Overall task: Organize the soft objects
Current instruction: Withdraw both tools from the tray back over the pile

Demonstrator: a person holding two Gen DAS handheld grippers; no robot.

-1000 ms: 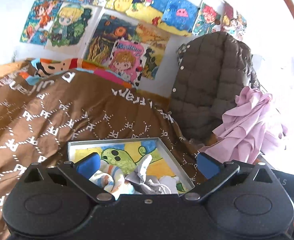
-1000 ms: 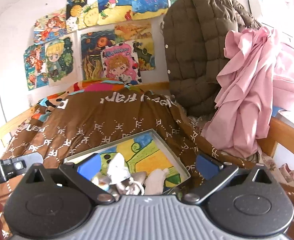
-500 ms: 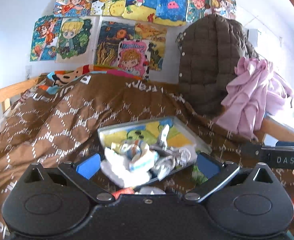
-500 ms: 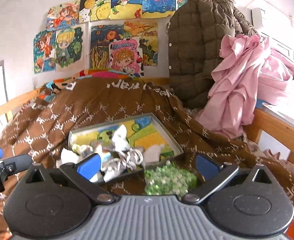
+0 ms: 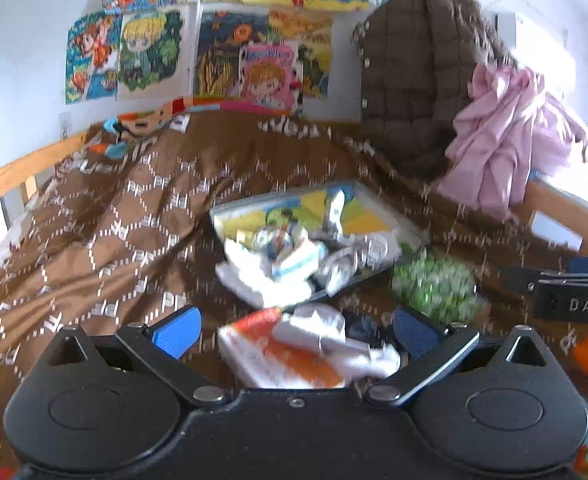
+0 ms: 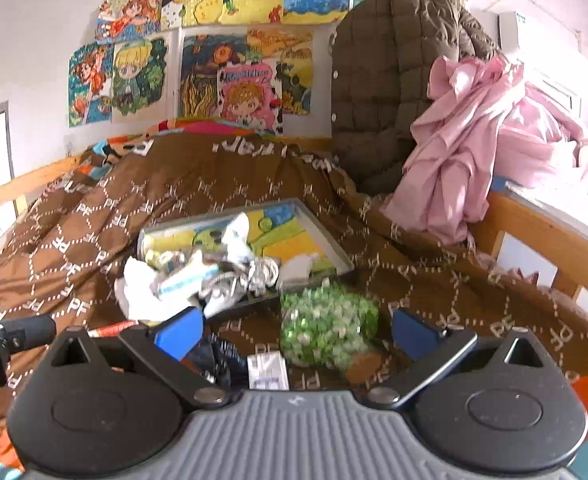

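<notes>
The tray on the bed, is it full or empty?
Partly full: crumpled soft items fill the near end of the tray, one spilling over its edge.

The right gripper (image 5: pixel 574 304) reads "DAS" on its black side. The brown bedspread (image 6: pixel 253 184) repeats "PF" (larger letters at its far edge are unreadable).

A brown bedspread (image 6: pixel 141 200) with a white dotted diamond pattern and white letters is filling the middle of the frame. At centre, a grey-rimmed tray (image 6: pixel 334 254) is showing a yellow, green and blue cartoon print. Just below it a green-and-white speckled bundle (image 6: pixel 328 328) is lying. At upper right, pink cloth (image 6: pixel 474 140) is hanging beside a dark olive quilted jacket (image 6: pixel 378 80).
</notes>
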